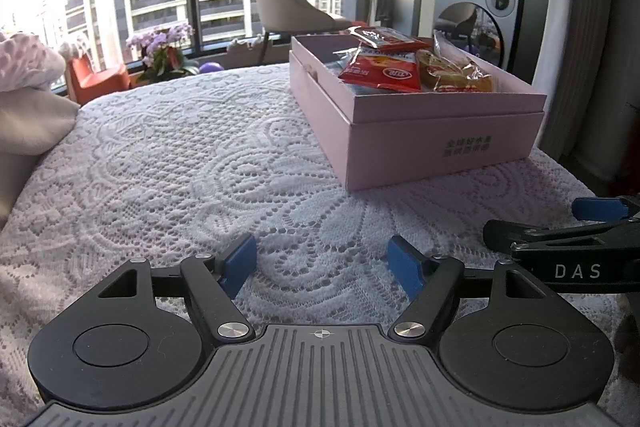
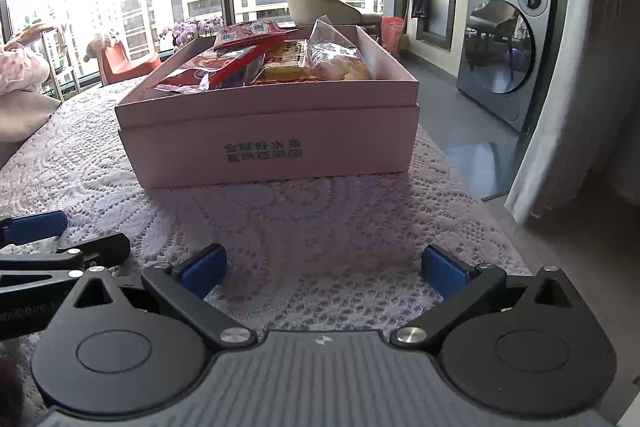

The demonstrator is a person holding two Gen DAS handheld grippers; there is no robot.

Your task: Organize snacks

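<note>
Both tools rest low over the lace cloth (image 1: 224,155) covering the desk (image 2: 460,187), side by side and aimed at the pink box (image 2: 272,147). The left gripper (image 1: 322,265) has its blue pads spread wide with nothing between them; the right gripper (image 2: 324,271) is likewise fully spread and empty. The box stands on the cloth ahead of the right gripper and ahead-right of the left one, well apart from both. It is uncovered and holds the snacks: a red packet (image 1: 380,71) on top toward the left, another red-and-white packet (image 1: 384,37) behind it, and a clear-wrapped pastry (image 2: 336,61) at the right side, with an orange-labelled pack (image 2: 280,65) between. No loose snack shows on the cloth, so the sorting appears largely finished, though the box interior is only partly visible. Handling assessment: the packets are judged light, soft film pouches, slippery and prone to crumple; best taken by a flat sealed edge or corner. The pastry looks crushable and calls for a gentle pinch on the wrapper's twisted end. The box is stiff card, too wide for one gripper; take a wall rim.
</note>
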